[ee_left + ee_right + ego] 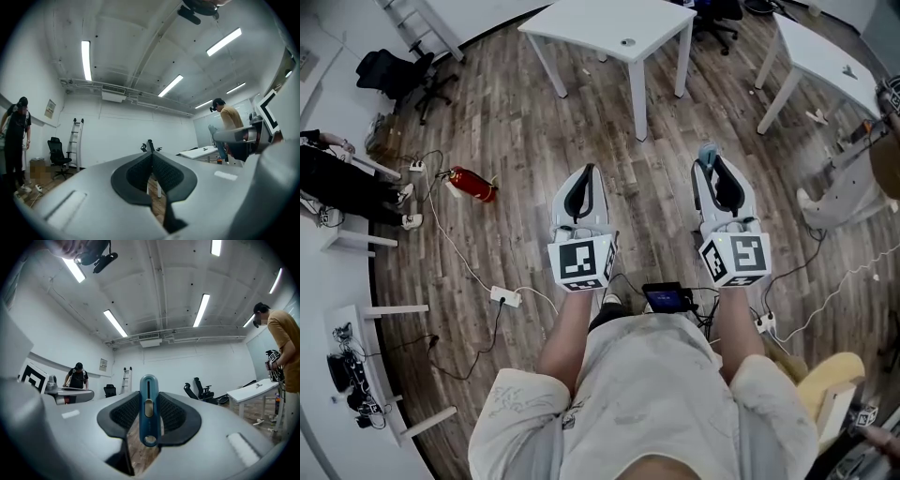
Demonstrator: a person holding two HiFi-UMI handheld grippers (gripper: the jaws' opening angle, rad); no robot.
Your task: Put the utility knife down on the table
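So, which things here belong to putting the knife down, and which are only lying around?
For the job: utility knife; right gripper, clamped on it; white table, the likely place.

Lying about: fire extinguisher; power strip; ladder; office chair; left gripper, shut and empty.

From above, the wearer's short-sleeved T-shirt (647,394) comes up pale cream and creased, with a faint grey print on the left sleeve (514,405). Now the left hand-held gripper (587,172): a smooth light-grey moulded shell, its jaws lined with black pads (166,174) of fine ribbed texture. The right hand-held gripper (719,167) wears the same grey and black. Each carries a white cube, left (581,262) and right (736,258), printed with bold black square markers.
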